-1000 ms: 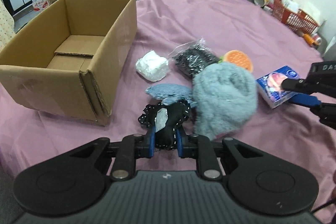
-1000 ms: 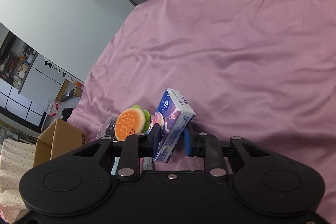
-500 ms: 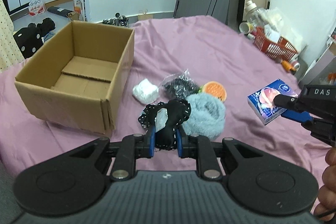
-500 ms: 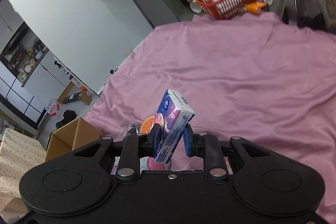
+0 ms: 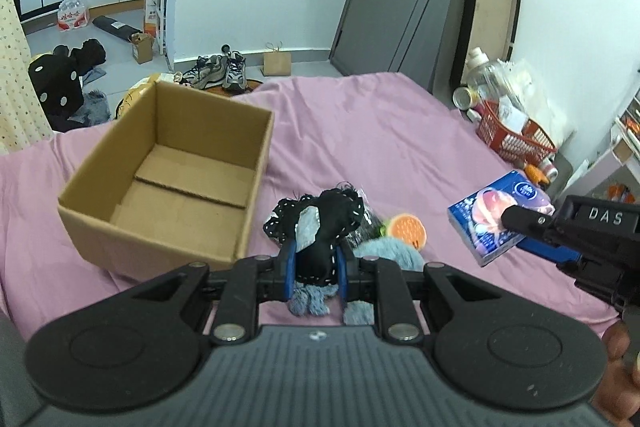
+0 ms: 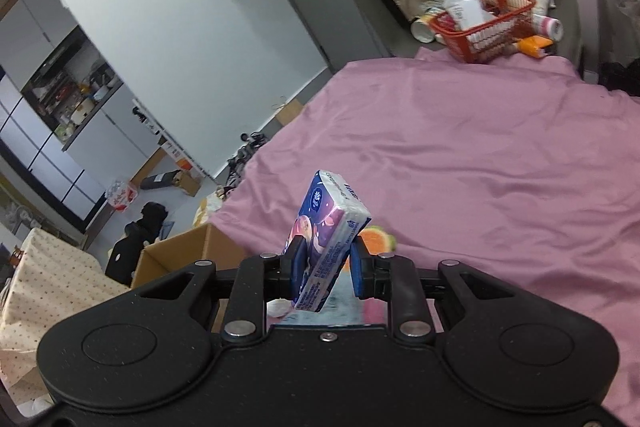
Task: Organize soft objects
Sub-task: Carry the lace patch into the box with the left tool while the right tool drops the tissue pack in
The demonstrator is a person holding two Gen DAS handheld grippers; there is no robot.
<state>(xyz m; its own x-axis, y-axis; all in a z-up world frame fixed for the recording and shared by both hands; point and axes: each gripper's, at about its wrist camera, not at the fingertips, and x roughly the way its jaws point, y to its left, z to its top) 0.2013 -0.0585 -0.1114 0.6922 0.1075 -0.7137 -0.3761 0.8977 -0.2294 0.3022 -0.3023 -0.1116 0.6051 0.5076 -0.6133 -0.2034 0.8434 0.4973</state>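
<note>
Pink bedsheet (image 5: 392,147); left gripper (image 5: 314,269) clamps black fabric (image 5: 332,223) (possibly sock).

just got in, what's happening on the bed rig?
A person is sorting soft things on a pink sheet with two handheld grippers. The left gripper is shut on a black trimmed cloth bundle, held above the sheet beside the open cardboard box, which looks empty. The right gripper is shut on a blue tissue pack, also in the air. A grey fluffy item and an orange sponge lie on the sheet.
</note>
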